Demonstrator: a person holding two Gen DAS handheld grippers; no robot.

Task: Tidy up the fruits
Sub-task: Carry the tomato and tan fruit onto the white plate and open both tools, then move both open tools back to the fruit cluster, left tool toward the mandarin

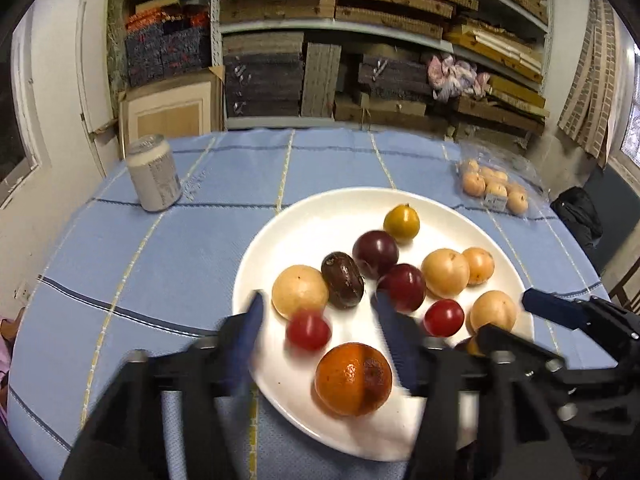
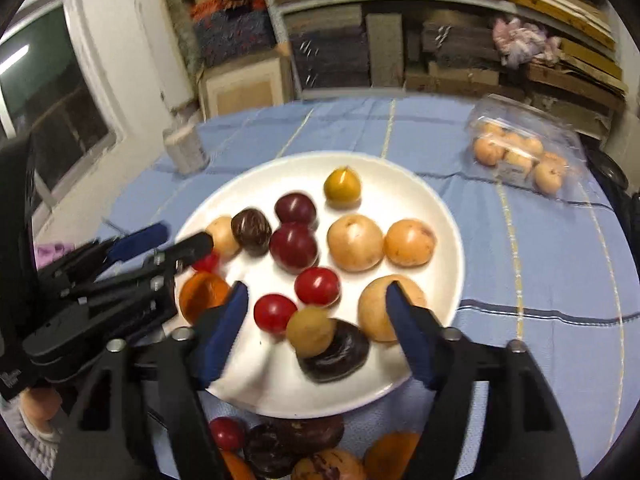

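Observation:
A white plate (image 1: 288, 240) on the blue tablecloth holds several fruits: pale round ones, dark plums, red tomatoes, a yellow fruit and an orange (image 1: 353, 379). My left gripper (image 1: 318, 312) is open over the plate's near rim, with a blurred red tomato (image 1: 308, 330) between its fingers. My right gripper (image 2: 316, 312) is open above the plate (image 2: 400, 184); a small tan fruit (image 2: 311, 333) lies on a dark fruit (image 2: 340, 354) between its fingers. The left gripper also shows in the right wrist view (image 2: 176, 240), and the right gripper in the left wrist view (image 1: 516, 312).
A silver can (image 1: 154, 174) stands at the far left of the table. A clear plastic box of pale fruits (image 1: 496, 190) lies at the far right. More loose fruits (image 2: 296, 448) lie on the cloth in front of the plate. Shelves of boards stand behind the table.

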